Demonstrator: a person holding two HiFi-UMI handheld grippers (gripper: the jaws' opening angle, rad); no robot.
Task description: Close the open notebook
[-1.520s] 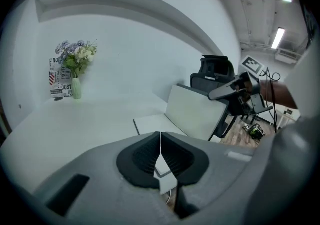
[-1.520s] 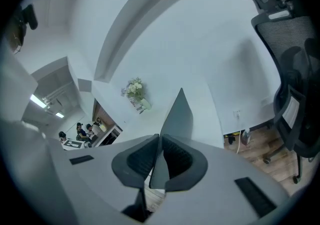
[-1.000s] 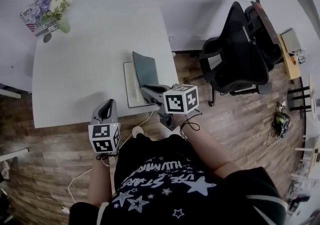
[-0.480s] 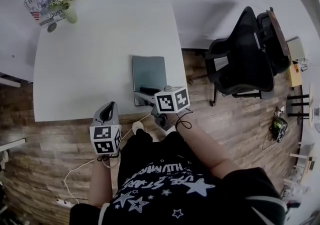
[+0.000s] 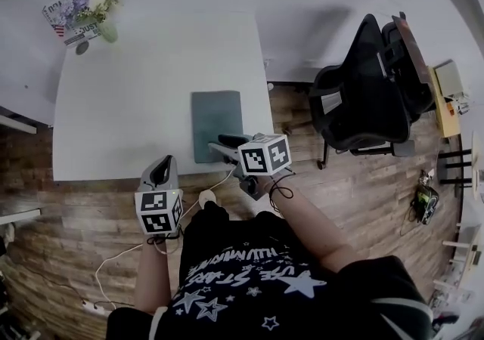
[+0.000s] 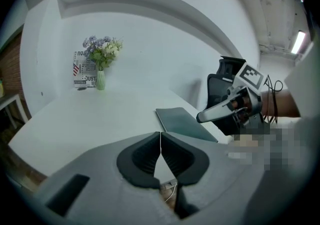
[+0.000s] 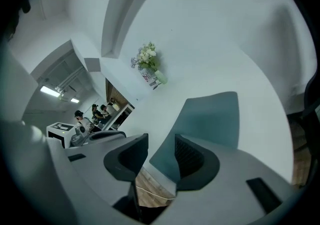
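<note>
Just inside table [image 5: 128,119] right edge: notebook [image 5: 216,123] closed, flat.

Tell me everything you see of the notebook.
The notebook is a thin book with a plain, dull grey-green cover, closed and lying flat on the white table near its right front corner. The right gripper, whose jaws have just been opening, stands at its near edge; the edge shows between them, unclamped.

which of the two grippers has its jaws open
The right gripper, at the near edge of the closed grey-green notebook: its jaws have just been opening and stand apart, gripping nothing. The left gripper has its jaws pressed together.
</note>
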